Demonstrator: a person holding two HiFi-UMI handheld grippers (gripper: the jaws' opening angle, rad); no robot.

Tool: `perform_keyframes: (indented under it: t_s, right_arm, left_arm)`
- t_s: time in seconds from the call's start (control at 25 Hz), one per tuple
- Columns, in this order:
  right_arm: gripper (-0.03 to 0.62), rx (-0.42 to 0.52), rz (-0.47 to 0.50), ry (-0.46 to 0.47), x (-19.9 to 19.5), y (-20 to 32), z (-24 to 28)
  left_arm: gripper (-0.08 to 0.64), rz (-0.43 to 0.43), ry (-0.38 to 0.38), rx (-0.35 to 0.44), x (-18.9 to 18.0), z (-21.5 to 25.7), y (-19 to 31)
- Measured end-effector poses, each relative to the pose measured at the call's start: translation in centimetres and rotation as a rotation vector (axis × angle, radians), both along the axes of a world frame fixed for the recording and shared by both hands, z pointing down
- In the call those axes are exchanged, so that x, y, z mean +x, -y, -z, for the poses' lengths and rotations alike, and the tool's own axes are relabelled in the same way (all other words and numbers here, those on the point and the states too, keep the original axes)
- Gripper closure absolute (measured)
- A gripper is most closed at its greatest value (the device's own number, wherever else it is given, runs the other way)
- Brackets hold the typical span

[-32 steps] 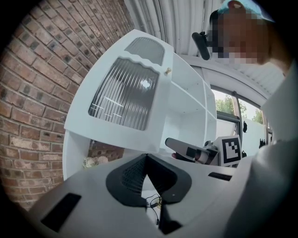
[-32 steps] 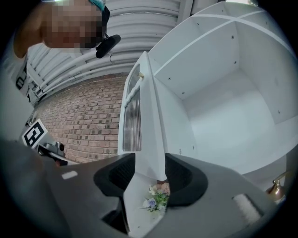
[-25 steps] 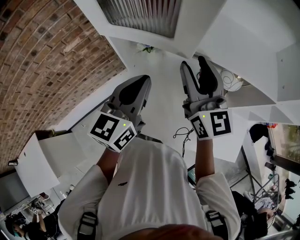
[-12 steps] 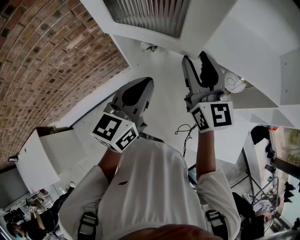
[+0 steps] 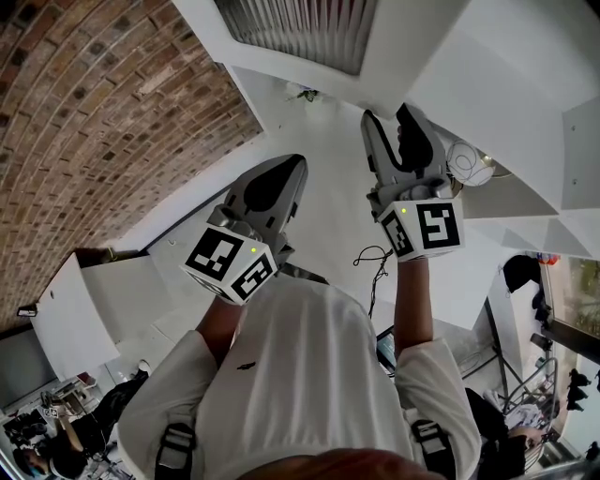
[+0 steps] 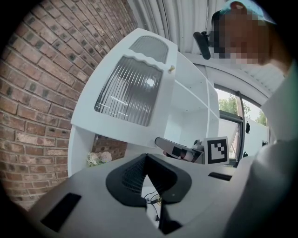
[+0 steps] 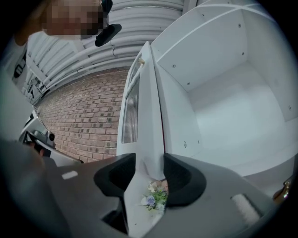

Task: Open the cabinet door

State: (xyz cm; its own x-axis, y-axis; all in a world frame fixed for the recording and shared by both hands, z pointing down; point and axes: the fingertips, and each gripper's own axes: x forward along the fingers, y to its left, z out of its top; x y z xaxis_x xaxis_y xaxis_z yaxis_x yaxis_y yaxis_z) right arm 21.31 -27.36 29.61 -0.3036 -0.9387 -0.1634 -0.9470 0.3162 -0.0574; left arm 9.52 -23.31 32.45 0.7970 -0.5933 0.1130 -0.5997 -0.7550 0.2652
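The white cabinet door (image 5: 291, 28) with ribbed glass stands swung out from the cabinet, edge-on in the right gripper view (image 7: 150, 116). Its small knob (image 6: 171, 69) sits at the door's free edge. The bare cabinet inside (image 7: 223, 93) shows to the right of the door. My right gripper (image 5: 384, 117) is raised just below the door, open; the door's lower corner lines up between its jaws (image 7: 149, 174), and I cannot tell whether it touches them. My left gripper (image 5: 286, 173) hangs lower and to the left, shut on nothing (image 6: 145, 160).
A curved brick wall (image 5: 94, 112) runs along the left. A small bunch of flowers (image 7: 153, 195) sits on the white shelf under the door. A black cable (image 5: 370, 258) lies on the white surface and a white wire ball (image 5: 469, 161) sits to the right.
My right gripper has risen a little toward the door. The left gripper has hardly moved.
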Motion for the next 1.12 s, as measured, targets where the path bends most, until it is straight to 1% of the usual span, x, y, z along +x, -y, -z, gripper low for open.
perform_keyframes:
  t_s: [0.16,0.52,0.92,1.12]
  right_arm:
    - [0.4,-0.002,0.001,0.008,-0.2,-0.6,0.0]
    - [0.4,-0.006,0.011,0.02,-1.1,-1.7,0.1]
    - [0.4,-0.003,0.009,0.051,-2.2,-3.1,0.1]
    - [0.4,-0.005,0.024,0.055,-2.9,-3.9,0.1]
  left_arm:
    - [0.552,-0.001,0.001,0.008,0.1,0.3,-0.8]
    - [0.552,0.026,-0.008,0.006,-0.8,0.1,-2.3]
    - [0.552,0.088,-0.01,0.008,-3.3,0.1,-4.3]
    - [0.552,0.124,-0.014,0.004,-4.5,0.1,-5.3]
